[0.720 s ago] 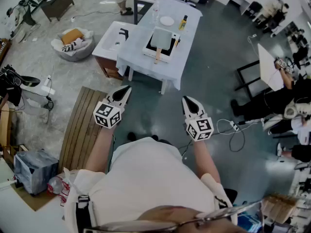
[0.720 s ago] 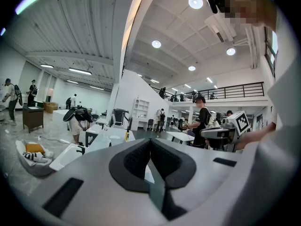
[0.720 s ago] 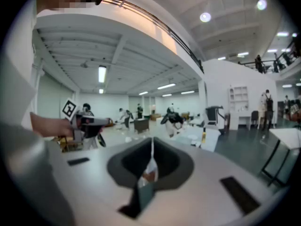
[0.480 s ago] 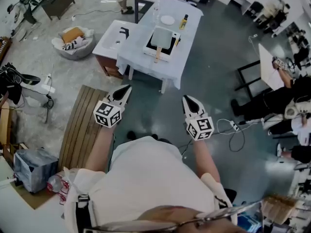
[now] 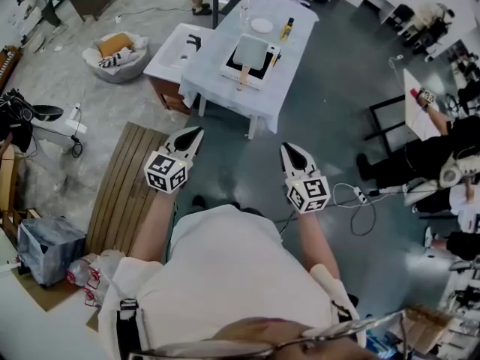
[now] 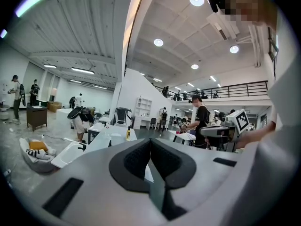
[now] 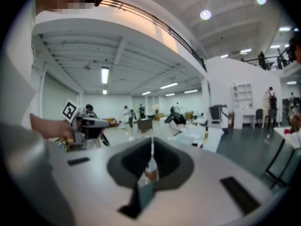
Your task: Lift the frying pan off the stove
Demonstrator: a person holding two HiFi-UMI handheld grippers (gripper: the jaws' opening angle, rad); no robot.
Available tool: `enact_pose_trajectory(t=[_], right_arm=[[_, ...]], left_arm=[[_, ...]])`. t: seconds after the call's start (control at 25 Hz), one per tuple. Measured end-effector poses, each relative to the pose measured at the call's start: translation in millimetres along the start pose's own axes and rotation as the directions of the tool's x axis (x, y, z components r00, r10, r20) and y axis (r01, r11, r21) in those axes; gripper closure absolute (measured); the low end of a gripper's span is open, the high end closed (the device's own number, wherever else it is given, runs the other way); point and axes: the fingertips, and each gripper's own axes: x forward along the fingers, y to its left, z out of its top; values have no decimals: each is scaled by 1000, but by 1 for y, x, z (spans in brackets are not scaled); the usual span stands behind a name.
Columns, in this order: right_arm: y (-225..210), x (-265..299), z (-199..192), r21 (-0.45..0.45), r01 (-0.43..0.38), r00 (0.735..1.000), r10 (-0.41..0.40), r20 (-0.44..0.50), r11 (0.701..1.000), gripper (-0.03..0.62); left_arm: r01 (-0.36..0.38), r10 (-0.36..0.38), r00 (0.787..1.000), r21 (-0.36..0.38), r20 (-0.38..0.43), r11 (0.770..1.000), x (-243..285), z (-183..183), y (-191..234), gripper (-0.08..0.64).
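Observation:
A grey square frying pan [image 5: 251, 51] with a wooden handle [image 5: 244, 73] sits on a black-and-white stove [image 5: 264, 70], on a table with a white cloth [image 5: 259, 103] far ahead of me. Both grippers hang in the air over the grey floor, well short of the table. My left gripper [image 5: 197, 131] is shut and empty, its pads meeting in the left gripper view [image 6: 150, 141]. My right gripper [image 5: 286, 148] is also shut with nothing held, as the right gripper view [image 7: 151, 145] shows. Each points toward the table.
On the table beyond the pan are a white plate [image 5: 262, 25] and a yellow bottle [image 5: 286, 29]. A white sink unit [image 5: 178, 51] adjoins the table's left side. A wooden pallet [image 5: 124, 190] lies at left, cables [image 5: 360, 197] and seated people [image 5: 435, 156] at right.
The table and floor have slid slightly upward in the head view. Both grippers keep the same pose, shut.

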Motion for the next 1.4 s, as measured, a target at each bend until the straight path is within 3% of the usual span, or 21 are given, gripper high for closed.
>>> enact_pose_trajectory(t=[0.64,1.0,1.4], right_arm=[[-20,0,-10,-6,-76,997,75,-23,997,557],[-26,32,-19,8,-71,995,72,-63,997,557],[-52,99,-17,27,-35,994,38,-105,999,557]], left_arm=[[-48,48,999,-40,-12,998,18,-20,-25,529],[-25,24,999,-52,-34,998,43,-24,-1,529],[34,-38,997,-65,-65,997,102,-16,52,529]])
